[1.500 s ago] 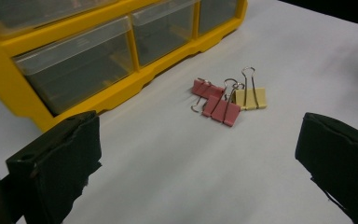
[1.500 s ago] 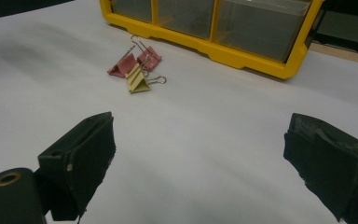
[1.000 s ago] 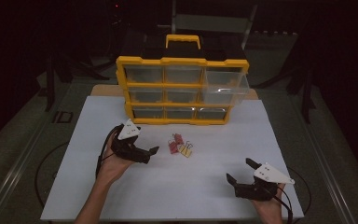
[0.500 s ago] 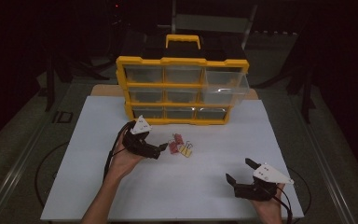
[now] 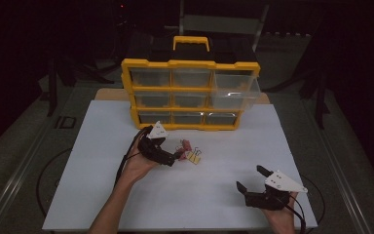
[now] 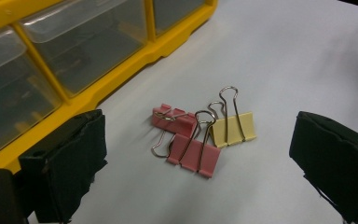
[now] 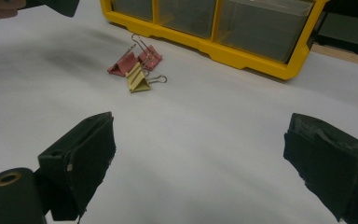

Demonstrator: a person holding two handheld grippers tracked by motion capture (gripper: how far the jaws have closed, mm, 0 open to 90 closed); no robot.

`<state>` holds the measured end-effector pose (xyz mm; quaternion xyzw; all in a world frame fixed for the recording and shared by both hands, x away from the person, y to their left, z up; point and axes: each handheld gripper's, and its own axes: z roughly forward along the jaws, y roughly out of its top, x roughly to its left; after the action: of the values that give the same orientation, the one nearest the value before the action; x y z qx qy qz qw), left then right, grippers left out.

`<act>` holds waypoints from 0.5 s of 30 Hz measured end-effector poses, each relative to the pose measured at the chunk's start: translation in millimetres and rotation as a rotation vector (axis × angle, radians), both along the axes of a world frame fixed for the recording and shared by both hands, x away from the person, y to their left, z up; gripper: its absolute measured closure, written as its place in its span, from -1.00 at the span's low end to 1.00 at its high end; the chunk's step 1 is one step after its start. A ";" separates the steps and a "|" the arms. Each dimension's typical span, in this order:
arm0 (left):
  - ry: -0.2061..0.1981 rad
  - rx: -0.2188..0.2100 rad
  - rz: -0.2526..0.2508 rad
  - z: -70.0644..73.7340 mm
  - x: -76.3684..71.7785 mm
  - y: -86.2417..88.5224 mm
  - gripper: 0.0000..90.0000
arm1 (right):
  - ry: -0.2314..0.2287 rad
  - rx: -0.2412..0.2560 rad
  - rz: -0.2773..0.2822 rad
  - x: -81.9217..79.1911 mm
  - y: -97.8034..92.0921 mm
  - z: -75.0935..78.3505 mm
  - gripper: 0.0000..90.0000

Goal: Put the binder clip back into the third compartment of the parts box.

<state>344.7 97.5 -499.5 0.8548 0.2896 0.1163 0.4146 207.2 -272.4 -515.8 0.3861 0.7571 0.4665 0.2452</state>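
Three binder clips lie in a small heap on the white tabletop, just in front of the organizer: a yellow clip and two pink clips. Their wire handles overlap. My left gripper is open, low over the table, with its jaws on either side of the heap and touching nothing. My right gripper is open and empty near the table's front right, well apart from the clips.
A yellow organizer with clear drawers stands at the back of the white tabletop. Its top right drawer is pulled out. In the left gripper view the organizer's yellow base runs close to the left jaw.
My left gripper has moved right and forward, up to the binder clips, and stayed open. The right gripper and the clips have not moved.
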 end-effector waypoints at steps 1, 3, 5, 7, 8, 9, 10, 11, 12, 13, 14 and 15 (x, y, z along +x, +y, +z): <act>0.006 0.004 -0.004 -1.4 1.1 -0.4 -0.91 | 0.000 0.000 0.001 0.0 0.0 0.0 -0.81; 0.007 0.009 -0.013 -4.0 2.8 -1.1 -0.91 | -0.002 0.000 0.003 -0.1 0.1 0.1 -0.81; 0.015 0.009 -0.025 -7.1 4.6 -1.5 -0.91 | -0.002 0.000 0.003 -0.1 0.2 0.1 -0.81; 0.024 0.014 -0.035 -10.2 6.3 -2.2 -0.91 | -0.003 0.000 0.002 -0.2 0.1 0.3 -0.81; 0.027 0.015 -0.038 -11.5 6.8 -2.8 -0.91 | -0.003 0.001 0.003 -0.2 0.0 0.4 -0.81; 0.028 0.018 -0.045 -13.0 7.7 -3.2 -0.91 | -0.003 0.001 0.002 -0.3 0.0 0.4 -0.81; 0.028 0.018 -0.045 -13.0 7.7 -3.2 -0.91 | -0.003 0.001 0.002 -0.3 0.0 0.4 -0.81; 0.038 0.025 -0.054 -16.6 9.3 -4.9 -0.91 | -0.005 0.001 0.004 -0.4 -0.2 0.6 -0.81; 0.042 0.025 -0.059 -18.2 9.9 -5.7 -0.91 | -0.006 0.000 0.004 -0.4 -0.2 0.6 -0.81; 0.048 0.033 -0.061 -19.8 10.6 -6.7 -0.91 | -0.006 0.001 0.005 -0.5 -0.3 0.7 -0.81; 0.055 0.037 -0.064 -21.5 11.2 -7.8 -0.91 | -0.006 0.001 0.005 -0.4 -0.3 0.6 -0.81; 0.061 0.039 -0.068 -23.4 11.8 -8.7 -0.91 | -0.006 0.001 0.005 -0.4 -0.3 0.6 -0.81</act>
<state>356.6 88.8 -522.9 0.8753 0.2706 0.0816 0.3924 206.8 -272.7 -515.2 0.3828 0.7571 0.4686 0.2462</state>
